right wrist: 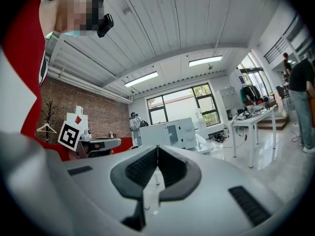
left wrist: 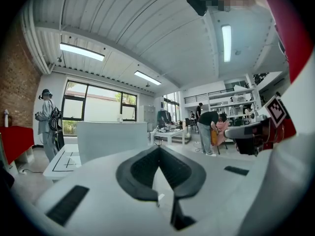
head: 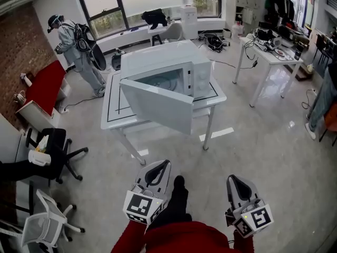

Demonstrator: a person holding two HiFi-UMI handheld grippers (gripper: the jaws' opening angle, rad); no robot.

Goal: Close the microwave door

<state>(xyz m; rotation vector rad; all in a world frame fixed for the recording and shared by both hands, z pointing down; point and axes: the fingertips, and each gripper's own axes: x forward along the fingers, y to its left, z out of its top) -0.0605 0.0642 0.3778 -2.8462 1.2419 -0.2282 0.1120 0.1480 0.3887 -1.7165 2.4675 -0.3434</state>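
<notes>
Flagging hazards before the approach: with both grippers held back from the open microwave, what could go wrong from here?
The white microwave's open door juts past the white table's front edge toward the person; walking in could knock it. Both the left gripper and right gripper are shut and empty, so a push with narrow tips might slip off the smooth door.
</notes>
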